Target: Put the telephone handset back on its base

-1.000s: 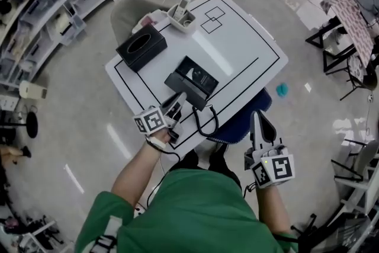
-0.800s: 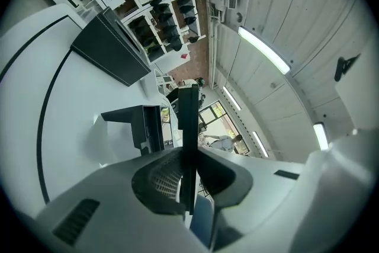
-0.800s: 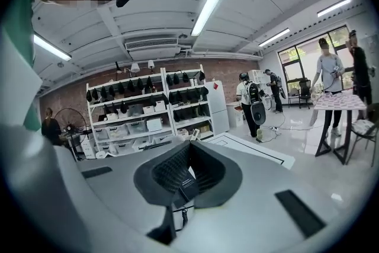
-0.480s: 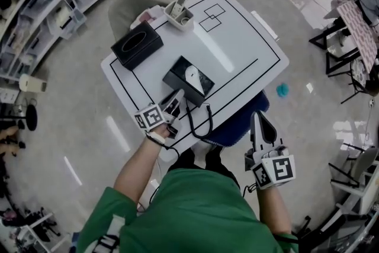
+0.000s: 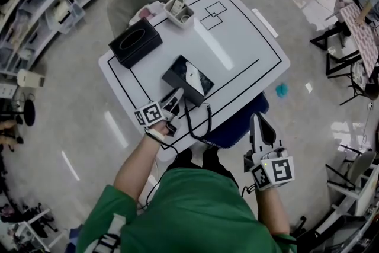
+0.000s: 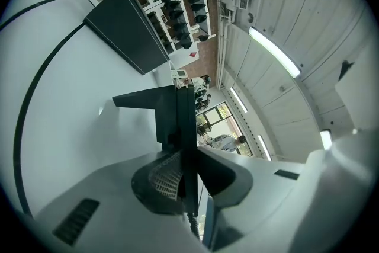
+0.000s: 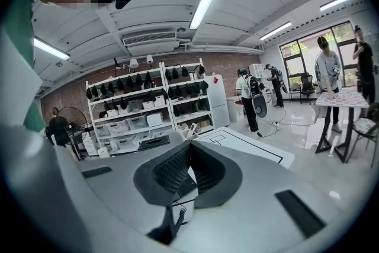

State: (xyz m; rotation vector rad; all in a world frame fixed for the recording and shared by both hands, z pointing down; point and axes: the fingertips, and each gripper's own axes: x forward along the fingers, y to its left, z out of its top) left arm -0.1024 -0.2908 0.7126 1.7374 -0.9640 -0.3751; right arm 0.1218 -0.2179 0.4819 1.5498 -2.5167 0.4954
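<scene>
Clamping handset, left gripper beside base; right gripper seemingly closed.

Table: white, black ruled lines. On table: telephone base black; tissue box black. At table edge: handset black; shirt green; left gripper white, black-and-white marker squares.

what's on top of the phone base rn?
Visible top of the phone base shows only a pale patch. Its near end is covered by the left tongs, shut on the handset.
</scene>
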